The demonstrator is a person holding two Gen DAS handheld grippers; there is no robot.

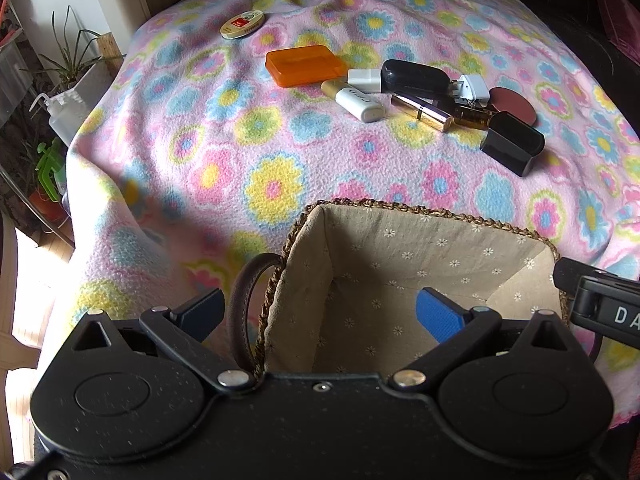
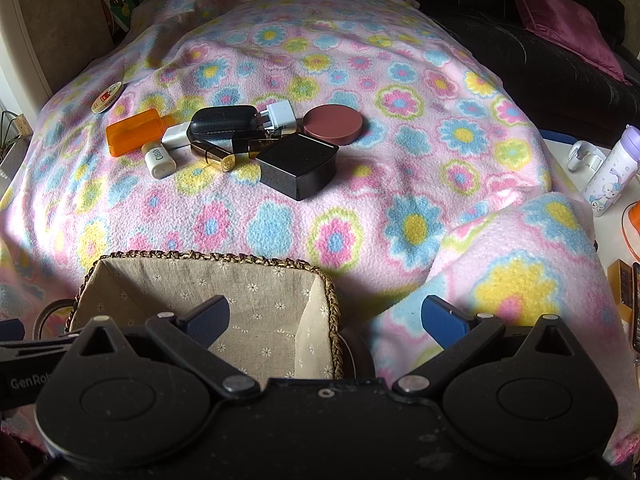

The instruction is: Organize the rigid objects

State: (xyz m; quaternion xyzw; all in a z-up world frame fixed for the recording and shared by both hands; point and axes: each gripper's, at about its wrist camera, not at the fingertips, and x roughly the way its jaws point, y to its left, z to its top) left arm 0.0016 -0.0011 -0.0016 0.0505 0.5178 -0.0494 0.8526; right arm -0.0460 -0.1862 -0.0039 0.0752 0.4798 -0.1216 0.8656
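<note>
Left gripper (image 1: 320,316): jaws apart, empty, over basket (image 1: 400,210) rim.
Right gripper (image 2: 325,318): jaws apart, empty.
Clutter: orange case (image 2: 134,131), black box (image 2: 298,164) at 12 o'clock of basket.

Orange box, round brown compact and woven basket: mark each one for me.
Orange box (image 1: 306,65), left wrist view, on its top face.
Round brown compact (image 2: 333,123), right wrist view, on its lid.
Woven basket (image 2: 208,257), right wrist view, on its braided far rim.
</note>
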